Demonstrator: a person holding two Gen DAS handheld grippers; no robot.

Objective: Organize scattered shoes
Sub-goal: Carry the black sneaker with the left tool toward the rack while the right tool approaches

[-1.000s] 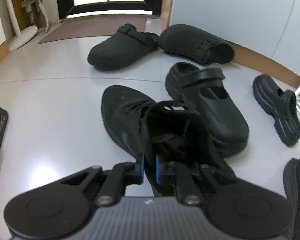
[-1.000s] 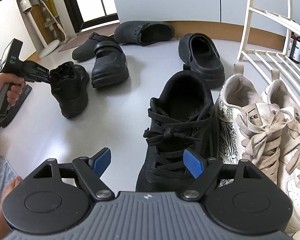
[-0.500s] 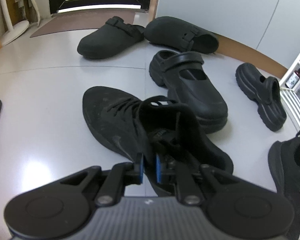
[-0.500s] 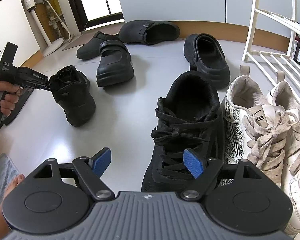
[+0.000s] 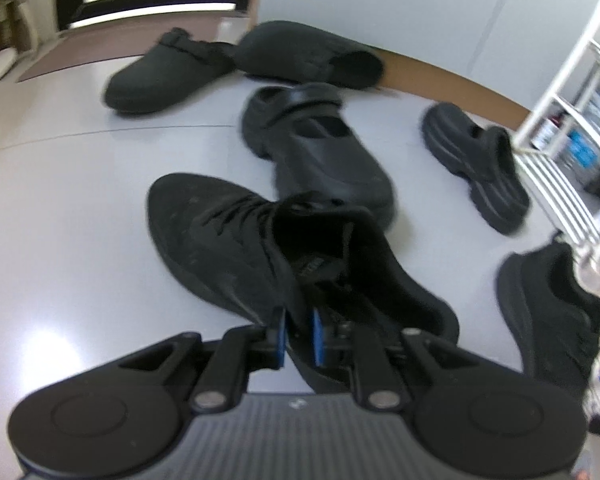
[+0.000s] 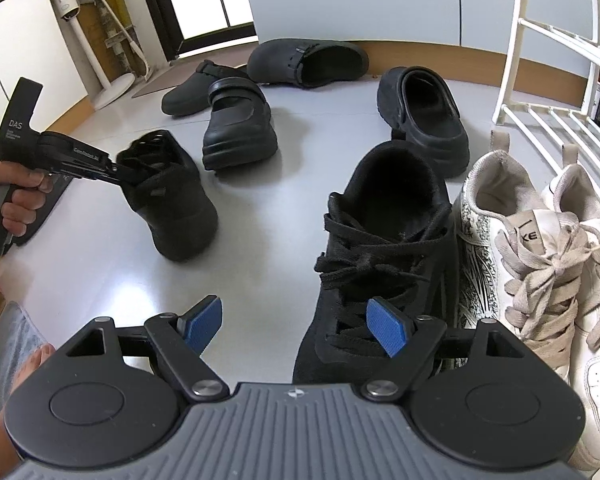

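My left gripper is shut on the heel collar of a black lace-up sneaker, which hangs lifted and tilted over the grey floor; the right wrist view shows the same sneaker held by that left gripper in a person's hand. Its matching black sneaker stands on the floor beside a pair of white sneakers. My right gripper stands open just above the matching sneaker's toe end, with nothing between its blue pads.
A black strap shoe, two black clogs and a chunky black clog lie scattered on the floor. A white wire rack stands at the right. A black slide lies at the far left under the hand.
My left gripper has carried the black sneaker to the right, toward its mate and the rack. The right gripper has stayed where it was, still open.
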